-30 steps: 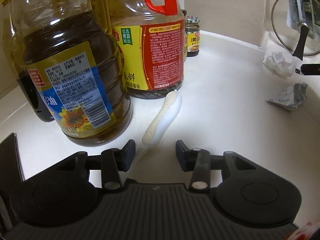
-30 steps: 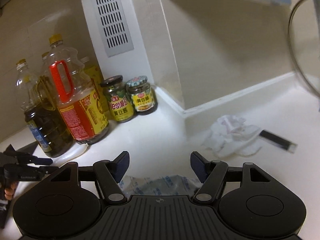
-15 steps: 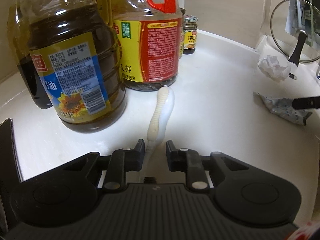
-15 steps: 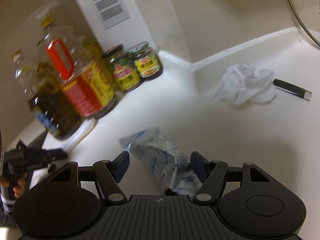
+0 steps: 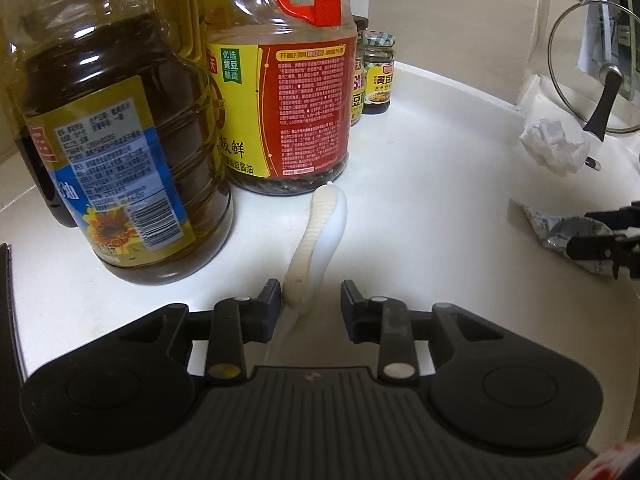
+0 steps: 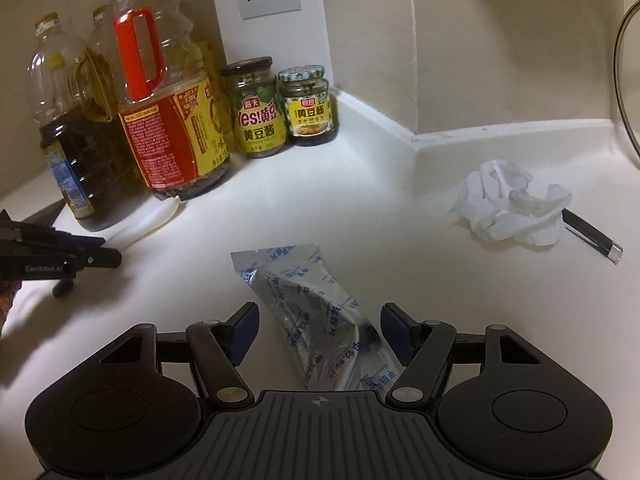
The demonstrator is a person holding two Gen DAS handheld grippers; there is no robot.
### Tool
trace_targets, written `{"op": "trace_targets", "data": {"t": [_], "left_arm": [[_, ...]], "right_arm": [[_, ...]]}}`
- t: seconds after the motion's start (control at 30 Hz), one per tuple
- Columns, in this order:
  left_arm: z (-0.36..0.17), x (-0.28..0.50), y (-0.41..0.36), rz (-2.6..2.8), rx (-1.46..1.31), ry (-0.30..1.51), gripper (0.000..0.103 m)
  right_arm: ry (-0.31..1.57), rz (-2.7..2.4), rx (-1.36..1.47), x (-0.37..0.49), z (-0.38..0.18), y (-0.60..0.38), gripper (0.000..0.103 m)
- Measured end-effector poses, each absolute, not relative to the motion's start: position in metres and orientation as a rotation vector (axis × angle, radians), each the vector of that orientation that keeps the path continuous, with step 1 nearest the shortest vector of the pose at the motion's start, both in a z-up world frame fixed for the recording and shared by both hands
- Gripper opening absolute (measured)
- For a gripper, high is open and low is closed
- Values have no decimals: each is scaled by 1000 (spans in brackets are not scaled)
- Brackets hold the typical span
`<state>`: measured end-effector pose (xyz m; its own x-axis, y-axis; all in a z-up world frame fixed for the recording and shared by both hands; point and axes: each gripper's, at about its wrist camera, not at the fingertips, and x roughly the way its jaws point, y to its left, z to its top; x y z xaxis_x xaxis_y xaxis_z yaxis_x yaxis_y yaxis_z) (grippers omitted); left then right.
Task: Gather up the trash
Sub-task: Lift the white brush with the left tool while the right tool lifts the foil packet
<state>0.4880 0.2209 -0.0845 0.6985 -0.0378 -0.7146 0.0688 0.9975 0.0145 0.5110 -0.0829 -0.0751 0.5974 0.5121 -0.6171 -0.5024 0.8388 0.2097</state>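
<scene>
Centrally bare countertop (image 6: pixel 340 208), bottles (image 6: pixel 172 120) crowding corner

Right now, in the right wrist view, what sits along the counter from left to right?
Dark oil bottle with blue label → red-handled soy sauce jug → yellow-labelled bean paste jar → smaller checked-lid jar → crumpled white tissue → black pen.

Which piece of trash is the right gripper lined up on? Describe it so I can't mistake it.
On the white counter, in front of the sauce jars, lies a crinkled silver foil packet printed with blue characters. Unlike the crumpled white tissue, it is shiny and flat.
</scene>
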Motion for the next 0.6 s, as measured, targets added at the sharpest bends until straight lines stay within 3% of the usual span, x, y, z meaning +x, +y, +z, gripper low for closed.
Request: {"op": "trace_targets", "data": {"t": [0.13, 0.33, 0.47, 0.6], "left_arm": [[-85, 492, 220, -47, 36, 789, 34], [-87, 496, 220, -38, 37, 794, 34], [-86, 492, 219, -51, 31, 795, 24], [-86, 480, 214, -86, 7, 792, 24]], "right_arm": [[716, 585, 18, 508, -76, -84, 68], [715, 572, 17, 505, -76, -85, 54], [726, 564, 43, 503, -75, -86, 48], [736, 582, 61, 495, -73, -82, 48]]}}
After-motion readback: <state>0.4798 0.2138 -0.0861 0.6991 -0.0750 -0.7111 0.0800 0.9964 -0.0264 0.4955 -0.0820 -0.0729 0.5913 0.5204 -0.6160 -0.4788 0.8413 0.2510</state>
